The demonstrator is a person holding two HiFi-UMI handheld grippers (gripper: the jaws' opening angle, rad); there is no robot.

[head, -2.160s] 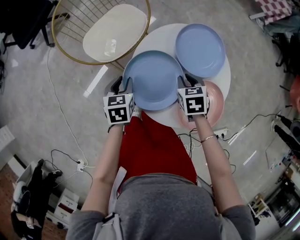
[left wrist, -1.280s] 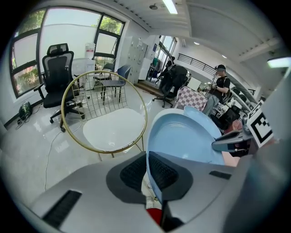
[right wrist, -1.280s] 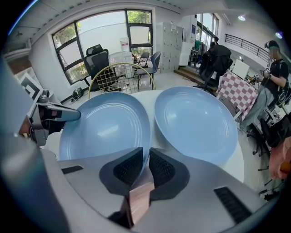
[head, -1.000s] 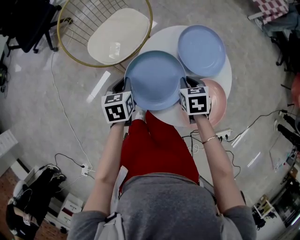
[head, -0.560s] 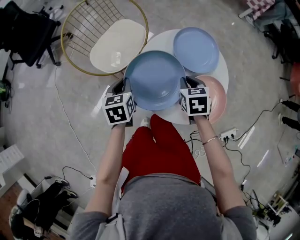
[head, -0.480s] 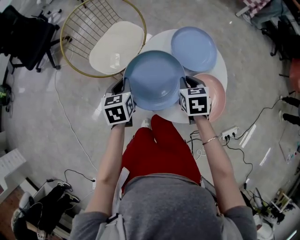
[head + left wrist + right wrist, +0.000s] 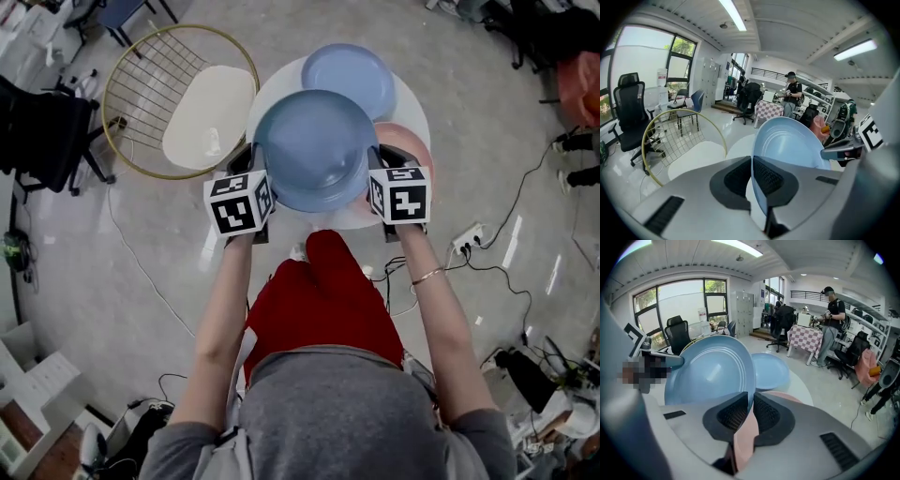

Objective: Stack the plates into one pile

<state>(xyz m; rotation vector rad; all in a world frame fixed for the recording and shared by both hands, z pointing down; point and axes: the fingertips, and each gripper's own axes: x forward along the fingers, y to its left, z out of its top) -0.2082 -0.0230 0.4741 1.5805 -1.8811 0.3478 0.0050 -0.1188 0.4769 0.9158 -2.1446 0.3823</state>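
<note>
The blue plate is gripped by its rim on both sides. The left gripper is clamped on its left edge and the right gripper on its right edge, jaws nearly together. It is held over the white table, where a second blue plate and a pink plate lie.

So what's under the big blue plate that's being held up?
Below the big blue plate is the white table, and a pink plate pokes out beside it. The table's middle is covered, so anything there can't be seen.
</note>
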